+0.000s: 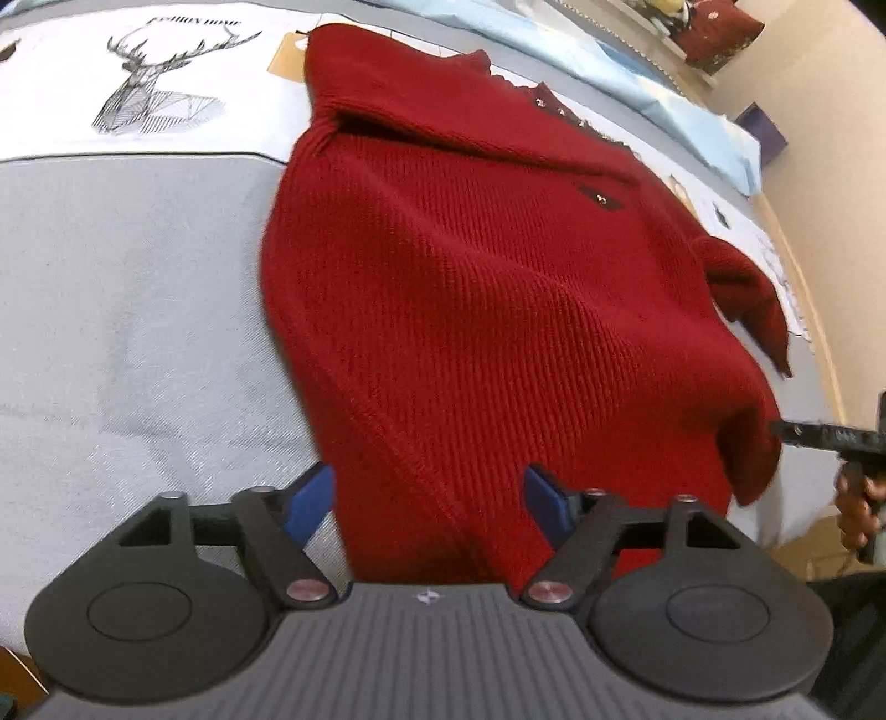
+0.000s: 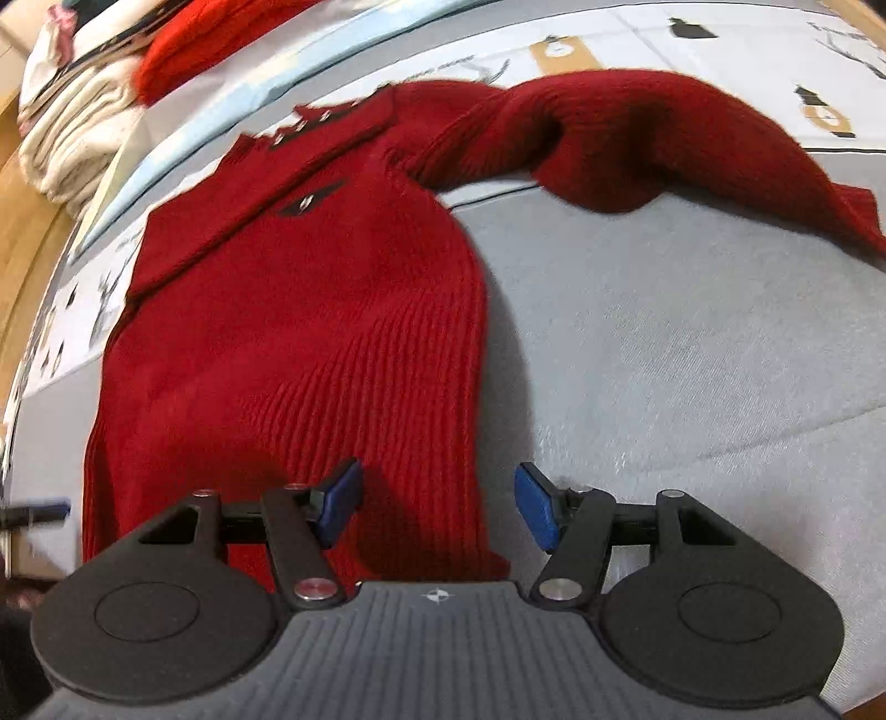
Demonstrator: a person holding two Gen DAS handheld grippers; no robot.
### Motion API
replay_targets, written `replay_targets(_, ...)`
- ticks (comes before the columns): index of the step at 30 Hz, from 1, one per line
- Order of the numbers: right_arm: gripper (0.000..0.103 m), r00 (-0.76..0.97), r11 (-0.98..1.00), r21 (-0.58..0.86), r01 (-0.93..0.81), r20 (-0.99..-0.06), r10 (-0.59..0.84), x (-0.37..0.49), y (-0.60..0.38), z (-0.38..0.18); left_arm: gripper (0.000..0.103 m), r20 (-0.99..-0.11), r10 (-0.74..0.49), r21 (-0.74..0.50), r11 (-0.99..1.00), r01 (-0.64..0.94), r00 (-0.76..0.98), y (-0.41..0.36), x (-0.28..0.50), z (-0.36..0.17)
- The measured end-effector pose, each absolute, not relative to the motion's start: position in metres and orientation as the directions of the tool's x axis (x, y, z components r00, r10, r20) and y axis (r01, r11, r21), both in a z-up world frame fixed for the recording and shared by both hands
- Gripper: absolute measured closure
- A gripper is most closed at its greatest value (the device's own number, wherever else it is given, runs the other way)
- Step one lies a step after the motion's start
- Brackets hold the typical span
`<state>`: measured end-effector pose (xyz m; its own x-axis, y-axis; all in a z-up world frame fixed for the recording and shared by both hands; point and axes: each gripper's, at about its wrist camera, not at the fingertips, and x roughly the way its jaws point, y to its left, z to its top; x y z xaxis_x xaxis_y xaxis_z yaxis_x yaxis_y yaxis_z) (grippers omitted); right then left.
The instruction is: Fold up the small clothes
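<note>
A red knitted sweater (image 1: 487, 288) lies front up on a grey bed cover (image 1: 127, 332), hem towards me. One sleeve is folded across its chest; the other sleeve (image 2: 637, 138) stretches out to the right. My left gripper (image 1: 429, 498) hangs open over the hem's left corner, its blue pads apart with knit between them. My right gripper (image 2: 437, 507) is open over the hem's right corner (image 2: 459, 531), one pad above the knit and one above the grey cover. The right gripper's fingers (image 1: 814, 435) show at the left wrist view's right edge.
A white cloth with a deer print (image 1: 149, 83) and a light blue sheet (image 1: 637, 72) lie beyond the sweater. A stack of white folded clothes (image 2: 72, 127) and another red garment (image 2: 210, 33) sit at the far left. A hand (image 1: 858, 498) holds the right gripper.
</note>
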<state>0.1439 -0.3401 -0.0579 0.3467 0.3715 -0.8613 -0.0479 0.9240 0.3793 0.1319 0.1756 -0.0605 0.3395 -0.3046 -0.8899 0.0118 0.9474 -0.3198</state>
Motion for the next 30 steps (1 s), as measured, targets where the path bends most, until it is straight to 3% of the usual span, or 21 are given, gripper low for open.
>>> replay_targets(4,0.042,0.305,0.942,0.321,-0.101,-0.891,0.336,0.137,-0.331,-0.062,0.026,-0.961,-0.108,-0.086,0.991,0.099,0.253,0.147,0.135,-0.081)
replay_targets(5,0.043,0.286,0.950,0.289,-0.119,-0.906,0.311,0.136,-0.327,-0.065,0.039,-0.968,-0.083,-0.057,0.992,0.111,0.237,0.145,0.133,-0.086)
replay_targets(6,0.051,0.276,0.954,0.263,-0.142,-0.915,0.294,0.134,-0.323,-0.067,0.060,-0.970,-0.080,-0.053,0.991,0.121,0.228,0.147,0.130,-0.089)
replay_targets(9,0.082,0.289,0.946,0.247,-0.211,-0.909,0.301,0.127,-0.318,-0.063,0.084,-0.965,-0.082,-0.043,0.987,0.156,0.248,0.156,0.120,-0.082)
replay_targets(12,0.090,0.374,0.920,0.343,-0.189,-0.841,0.390,0.123,-0.341,-0.035,0.091,-0.954,-0.096,-0.060,0.989,0.134,0.286,0.181,0.106,-0.069)
replay_targets(16,0.092,0.519,0.809,0.573,-0.132,-0.655,0.549,0.109,-0.404,0.010,0.092,-0.942,-0.099,-0.067,0.992,0.109,0.321,0.214,0.086,-0.055)
replay_targets(17,0.093,0.514,0.814,0.564,-0.136,-0.662,0.545,0.104,-0.412,0.012,0.092,-0.945,-0.088,-0.056,0.992,0.109,0.315,0.217,0.083,-0.054)
replay_targets(18,0.093,0.489,0.845,0.516,-0.138,-0.706,0.512,0.102,-0.412,0.008,0.102,-0.951,-0.059,-0.026,0.993,0.112,0.302,0.218,0.083,-0.057)
replay_targets(20,0.095,0.372,0.908,0.396,-0.136,-0.829,0.417,0.101,-0.400,-0.018,0.103,-0.968,0.002,0.032,0.993,0.117,0.252,0.216,0.083,-0.066)
replay_targets(23,0.097,0.261,0.950,0.225,-0.215,-0.924,0.278,0.103,-0.368,-0.048,0.098,-0.974,-0.026,-0.002,0.994,0.106,0.225,0.213,0.089,-0.067)
replay_targets(25,0.093,0.284,0.964,0.216,-0.157,-0.925,0.254,0.111,-0.370,-0.052,0.086,-0.963,-0.031,-0.001,0.994,0.113,0.266,0.207,0.093,-0.059)
replay_targets(26,0.093,0.309,0.964,0.240,-0.115,-0.914,0.264,0.114,-0.372,-0.051,0.067,-0.960,-0.038,-0.008,0.994,0.108,0.277,0.205,0.095,-0.057)
replay_targets(27,0.087,0.323,0.960,0.261,-0.097,-0.905,0.278,0.118,-0.372,-0.051,0.052,-0.959,-0.039,-0.013,0.995,0.097,0.279,0.204,0.098,-0.056)
replay_targets(28,0.076,0.333,0.957,0.275,-0.090,-0.897,0.289,0.121,-0.372,-0.052,0.050,-0.961,-0.036,-0.011,0.996,0.091,0.274,0.203,0.099,-0.057)
replay_targets(30,0.065,0.339,0.955,0.283,-0.087,-0.893,0.296,0.124,-0.367,-0.058,0.049,-0.967,-0.026,-0.002,0.996,0.094,0.253,0.198,0.102,-0.063)
